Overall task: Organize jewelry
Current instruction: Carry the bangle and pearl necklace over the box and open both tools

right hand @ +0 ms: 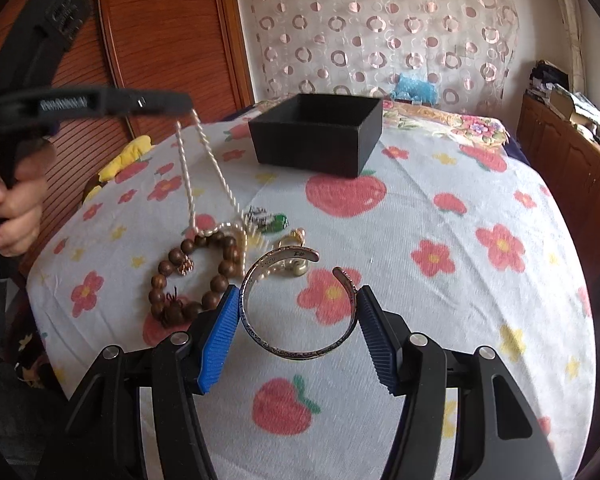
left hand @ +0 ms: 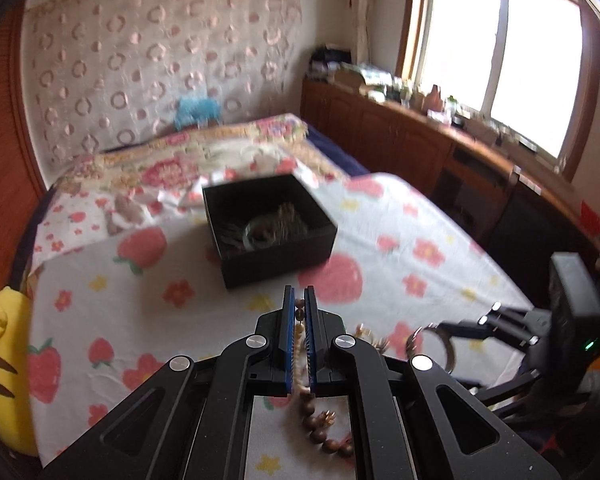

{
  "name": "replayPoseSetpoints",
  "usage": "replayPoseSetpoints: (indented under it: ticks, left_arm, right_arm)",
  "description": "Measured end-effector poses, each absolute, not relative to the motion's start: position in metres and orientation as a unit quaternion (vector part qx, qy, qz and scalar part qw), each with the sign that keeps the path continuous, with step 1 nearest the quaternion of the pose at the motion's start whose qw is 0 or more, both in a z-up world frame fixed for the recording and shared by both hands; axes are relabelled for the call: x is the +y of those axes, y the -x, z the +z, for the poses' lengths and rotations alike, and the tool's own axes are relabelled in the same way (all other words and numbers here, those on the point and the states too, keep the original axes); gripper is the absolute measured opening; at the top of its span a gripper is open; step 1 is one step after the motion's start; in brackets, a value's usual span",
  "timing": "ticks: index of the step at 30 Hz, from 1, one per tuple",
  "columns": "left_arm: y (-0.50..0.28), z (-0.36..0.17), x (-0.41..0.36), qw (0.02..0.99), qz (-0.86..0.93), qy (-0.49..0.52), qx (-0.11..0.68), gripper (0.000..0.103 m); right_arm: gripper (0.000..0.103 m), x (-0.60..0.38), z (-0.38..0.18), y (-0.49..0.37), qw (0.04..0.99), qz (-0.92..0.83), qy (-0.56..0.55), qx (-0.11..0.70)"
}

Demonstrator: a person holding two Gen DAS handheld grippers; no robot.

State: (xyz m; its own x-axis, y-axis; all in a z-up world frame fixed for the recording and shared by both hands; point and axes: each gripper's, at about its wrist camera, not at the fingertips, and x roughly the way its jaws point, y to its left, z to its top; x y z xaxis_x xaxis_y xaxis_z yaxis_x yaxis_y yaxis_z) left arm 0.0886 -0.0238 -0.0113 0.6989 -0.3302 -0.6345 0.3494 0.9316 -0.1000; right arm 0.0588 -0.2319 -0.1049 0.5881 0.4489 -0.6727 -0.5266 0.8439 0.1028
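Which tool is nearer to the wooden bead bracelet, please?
Right. The right tool, holding the silver cuff bangle, has one finger beside the wooden bead bracelet. The left tool hangs above it, gripping the pearl necklace.

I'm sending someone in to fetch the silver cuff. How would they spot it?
On the strawberry-print bedspread, look nearer than the black box. The silver cuff is held between the right gripper's blue pads, beside wooden beads; only it is an open metal band.
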Motion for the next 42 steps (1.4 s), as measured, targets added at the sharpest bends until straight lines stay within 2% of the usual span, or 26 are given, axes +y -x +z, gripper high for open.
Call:
replayPoseSetpoints:
  ticks: [14, 22, 42]
  left_arm:
    - [-0.093, 0.055, -0.02, 0.946, -0.181, -0.001, 0.27, 0.004]
    - [-0.1, 0.072, -0.021, 0.953, -0.166, -0.015, 0.253, 0.004]
    - [-0.176, 0.123, -0.026, 0.965, -0.147, -0.022, 0.217, 0.004]
  right_arm:
    - [0.062, -0.219, -0.073, -0.082, 0.897, 0.273, 0.098, 0.333]
    - [0.062, -0.212, -0.061, -0.104, 0.896, 0.28, 0.099, 0.329]
    - [0.062, -0.186, -0.032, -0.207, 0.898, 0.308, 0.099, 0.299]
